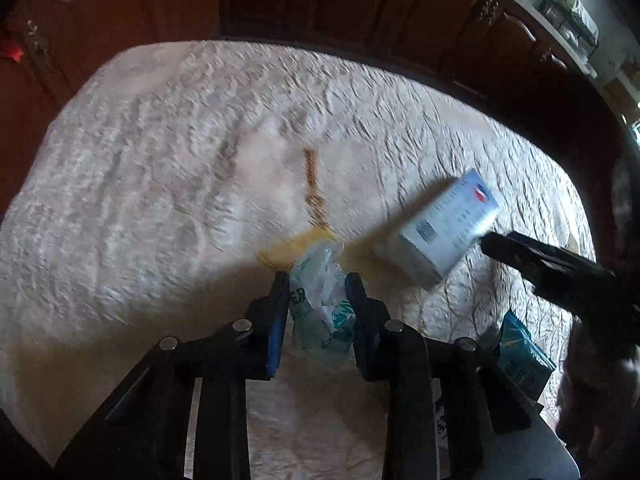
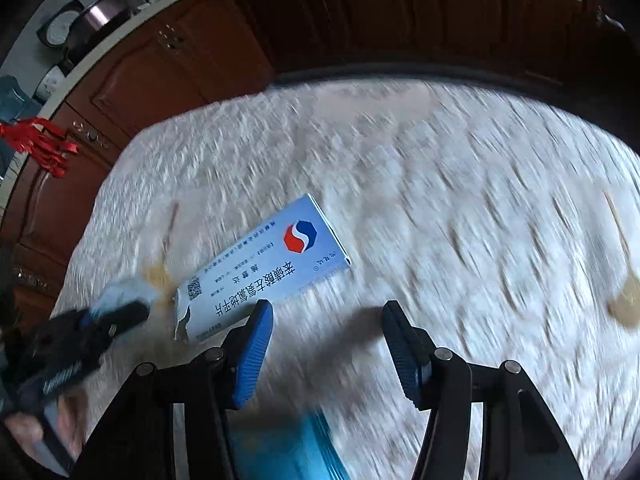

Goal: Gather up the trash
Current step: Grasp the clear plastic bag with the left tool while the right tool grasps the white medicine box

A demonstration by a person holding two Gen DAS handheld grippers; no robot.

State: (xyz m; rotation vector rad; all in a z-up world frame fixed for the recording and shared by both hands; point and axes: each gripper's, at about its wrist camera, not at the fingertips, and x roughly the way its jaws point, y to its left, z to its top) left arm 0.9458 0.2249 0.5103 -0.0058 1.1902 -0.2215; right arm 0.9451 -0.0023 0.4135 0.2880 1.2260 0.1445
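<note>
On the round table under its cream embossed cloth [image 1: 168, 168], several pieces of trash lie close together, within reach of both tools. Left gripper [image 1: 318, 292]: its blue-padded jaws are drawn in against a crumpled white-and-green plastic wrapper [image 1: 320, 312], pinching it at mid-height; the steep downward pitch suits a pick from a flat surface, and the soft wrapper yields to a narrow grip. Beneath the wrapper's far end lies a flat tan wooden spoon-like utensil [image 1: 314, 188], its long handle running away across the cloth; whether the wrapper touches it cannot be told. Just to the right lies a white-and-blue cardboard medicine box [image 2: 264, 268] with a red-and-blue emblem and a torn end flap. Right gripper [image 2: 328, 312]: jaws spread, nothing between them, one fingertip just beside the box's long edge, probably lining up to span its narrow side. A teal foil sachet [image 1: 520, 356] lies nearer the person, low in both views. Dark carved wooden cabinets [image 2: 168, 68] stand beyond the table.
</note>
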